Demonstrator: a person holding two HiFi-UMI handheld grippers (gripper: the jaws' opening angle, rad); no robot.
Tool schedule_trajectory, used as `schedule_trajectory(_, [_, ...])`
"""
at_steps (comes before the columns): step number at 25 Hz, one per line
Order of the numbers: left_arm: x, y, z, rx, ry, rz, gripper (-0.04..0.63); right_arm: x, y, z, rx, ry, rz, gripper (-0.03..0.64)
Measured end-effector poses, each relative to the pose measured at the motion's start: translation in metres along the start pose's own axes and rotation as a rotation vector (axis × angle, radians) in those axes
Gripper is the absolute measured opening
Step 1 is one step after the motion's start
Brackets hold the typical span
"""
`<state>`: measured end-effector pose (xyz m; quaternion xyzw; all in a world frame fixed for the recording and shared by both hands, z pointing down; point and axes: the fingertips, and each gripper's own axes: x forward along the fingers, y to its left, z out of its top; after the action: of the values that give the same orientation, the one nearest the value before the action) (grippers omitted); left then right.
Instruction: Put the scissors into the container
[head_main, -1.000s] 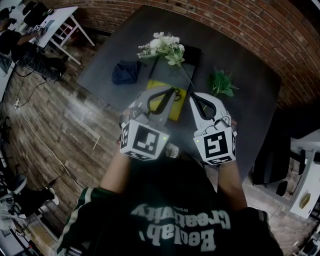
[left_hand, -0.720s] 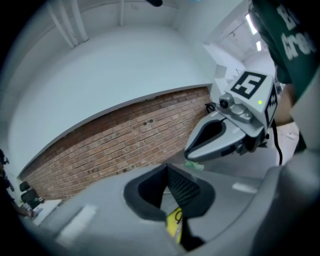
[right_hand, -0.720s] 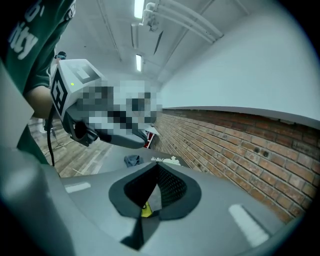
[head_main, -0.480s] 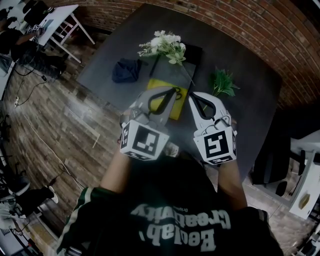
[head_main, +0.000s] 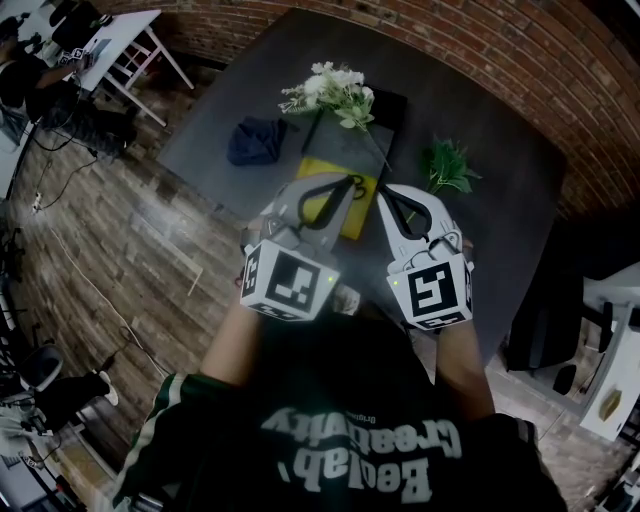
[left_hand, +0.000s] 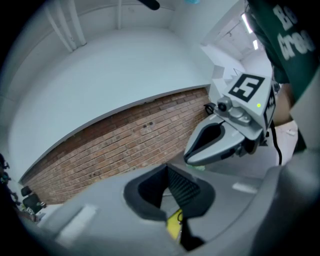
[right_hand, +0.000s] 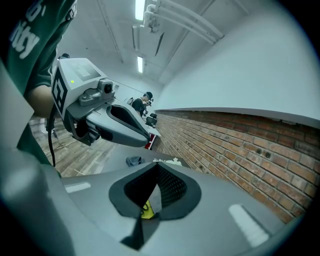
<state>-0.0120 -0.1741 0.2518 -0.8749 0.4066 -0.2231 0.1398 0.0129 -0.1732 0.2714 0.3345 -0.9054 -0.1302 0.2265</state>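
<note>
- My left gripper (head_main: 338, 190) and right gripper (head_main: 385, 195) are both closed on nothing. I hold them side by side and aimed slightly down, probably to face the scissors (head_main: 354, 184).
- The scissors lie on a yellow pad (head_main: 350, 222) just beyond my tips.
- Nothing has shifted since the earlier frames.

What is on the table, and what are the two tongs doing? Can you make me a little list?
table: dark grey, next to a brick wall
flowers: white bunch, far side
cloth: dark blue, left of the flowers
green sprig, right side
yellow mat, middle of the table
scissors: dark handles on the yellow mat
dark container, behind the mat, partly under the flowers
left tongs: shut, holding nothing
right tongs: shut, holding nothing
</note>
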Motion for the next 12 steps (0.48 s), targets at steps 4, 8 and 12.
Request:
schedule_trajectory(4, [0.0004,-0.0023,0.0002,0.007,0.005,-0.007,0.002,-0.0009,0.0001,-0.0004,0.0,-0.006,-0.004,0.006])
schedule_trajectory(8, [0.0022,-0.002,0.0,0.006,0.009,-0.009,0.002,-0.0005,0.0002,-0.001,0.0,0.0,0.001,0.006])
schedule_trajectory(12, [0.0046,-0.0025,0.0011,0.002,0.003,-0.009,0.002,-0.0003,-0.0015,-0.0027,0.003,0.002,-0.001,0.006])
